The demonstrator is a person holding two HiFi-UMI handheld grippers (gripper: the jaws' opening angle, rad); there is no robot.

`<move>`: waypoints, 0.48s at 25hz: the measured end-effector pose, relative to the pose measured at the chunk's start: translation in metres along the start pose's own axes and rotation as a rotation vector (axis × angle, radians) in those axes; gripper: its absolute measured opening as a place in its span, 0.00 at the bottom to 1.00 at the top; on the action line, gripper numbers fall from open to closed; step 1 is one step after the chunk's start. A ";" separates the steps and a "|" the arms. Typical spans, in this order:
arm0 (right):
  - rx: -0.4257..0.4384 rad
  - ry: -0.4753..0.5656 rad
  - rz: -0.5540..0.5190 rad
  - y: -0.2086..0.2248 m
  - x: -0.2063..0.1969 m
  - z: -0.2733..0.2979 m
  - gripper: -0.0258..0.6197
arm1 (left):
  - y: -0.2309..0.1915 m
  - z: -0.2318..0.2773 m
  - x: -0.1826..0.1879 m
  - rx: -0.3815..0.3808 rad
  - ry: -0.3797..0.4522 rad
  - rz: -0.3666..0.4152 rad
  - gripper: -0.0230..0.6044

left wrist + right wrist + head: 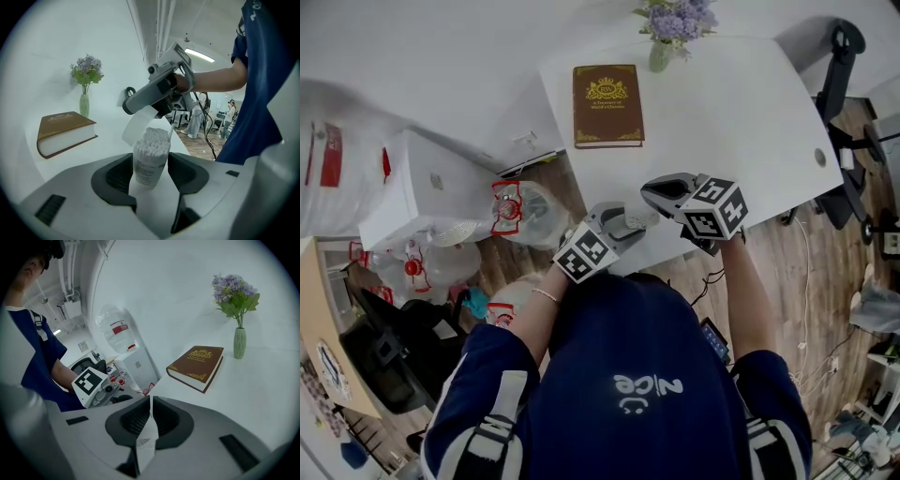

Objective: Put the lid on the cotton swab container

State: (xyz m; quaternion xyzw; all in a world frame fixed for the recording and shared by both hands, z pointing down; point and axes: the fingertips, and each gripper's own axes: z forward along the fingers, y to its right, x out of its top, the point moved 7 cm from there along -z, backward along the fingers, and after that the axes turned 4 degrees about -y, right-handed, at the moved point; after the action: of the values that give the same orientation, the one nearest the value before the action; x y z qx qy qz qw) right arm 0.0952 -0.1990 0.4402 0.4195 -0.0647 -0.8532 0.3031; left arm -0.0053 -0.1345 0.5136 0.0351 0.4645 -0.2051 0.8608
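The cotton swab container (151, 159) sits upright and uncovered between the jaws of the left gripper (150, 177). The pads close on its sides low down, so the packed white swab tips rise clear above them. The brown book (65, 132) lies well beyond the container on the white table (741, 103), out of the way. The right gripper (150, 422) has its jaws shut on the thin wall of the translucent lid (139, 125) and holds it tilted just above and behind the container's open top, seemingly not touching it. The step in hand, as I judge it, is the capping, and doing it well is mostly a matter of alignment. The lid wants levelling so that its mouth faces squarely down, then centring over the container before it descends, since a tilted rim would likely catch on the swab tips or bend them. The wall looks soft, so a hard pinch may squeeze the mouth out of round; a light grip suits it better. The left gripper should hold the container upright against the downward push until the lid seats all round.
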 end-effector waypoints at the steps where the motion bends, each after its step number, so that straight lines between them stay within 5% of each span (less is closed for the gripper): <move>1: 0.002 0.002 0.000 -0.002 -0.001 -0.001 0.12 | 0.000 0.000 0.000 0.001 -0.001 0.001 0.44; 12: 0.005 0.040 0.026 -0.023 -0.021 -0.009 0.12 | 0.003 0.002 -0.001 0.025 -0.004 0.014 0.44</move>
State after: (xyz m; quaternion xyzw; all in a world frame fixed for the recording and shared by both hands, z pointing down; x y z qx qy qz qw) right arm 0.1013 -0.1671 0.4402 0.4365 -0.0661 -0.8404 0.3145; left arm -0.0029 -0.1320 0.5149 0.0486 0.4598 -0.2048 0.8627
